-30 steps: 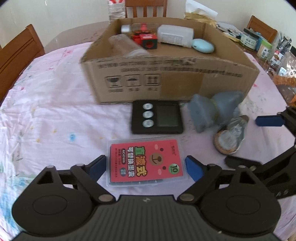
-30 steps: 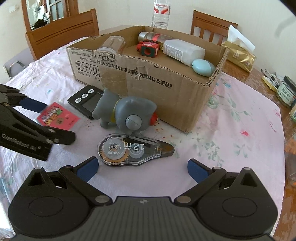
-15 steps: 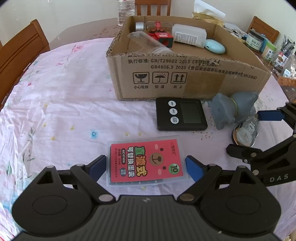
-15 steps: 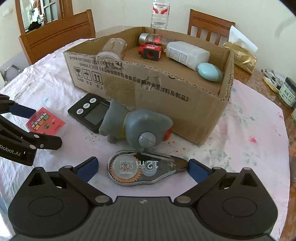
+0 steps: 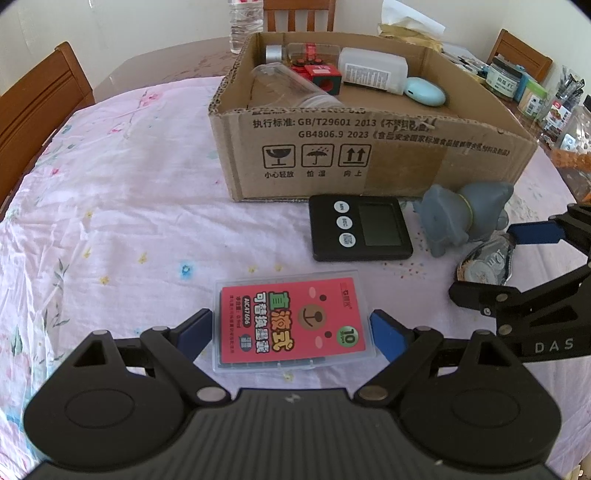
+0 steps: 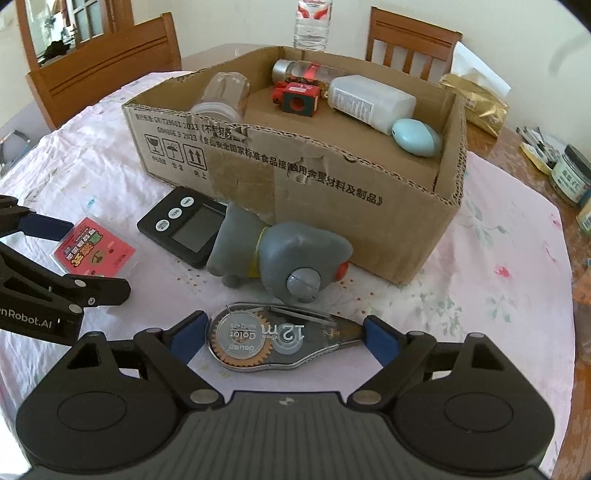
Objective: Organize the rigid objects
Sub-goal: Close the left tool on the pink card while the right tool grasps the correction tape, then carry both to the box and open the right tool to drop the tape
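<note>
A red card case (image 5: 291, 321) in clear plastic sits between the pads of my left gripper (image 5: 290, 328), which is shut on its two short edges. In the right wrist view the case (image 6: 94, 253) is tilted in that gripper (image 6: 74, 258). A clear correction tape roller (image 6: 269, 338) lies on the cloth between the fingers of my right gripper (image 6: 282, 334). Its jaws are closing and the pads stand just off the roller's ends. A grey toy animal (image 6: 288, 251) and a black timer (image 6: 184, 225) lie in front of the cardboard box (image 6: 332, 192).
The box (image 5: 369, 158) holds a clear jar (image 5: 291, 90), a red block (image 5: 325, 75), a white bottle (image 5: 373, 74) and a pale blue oval (image 5: 424, 90). Jars (image 5: 504, 79) crowd the table's right edge. Wooden chairs (image 6: 107, 62) and a water bottle (image 6: 312, 22) stand behind.
The case has moved left, away from the timer, staying between the left pads. The right gripper has come up to the tape roller and its jaws have narrowed around it.
</note>
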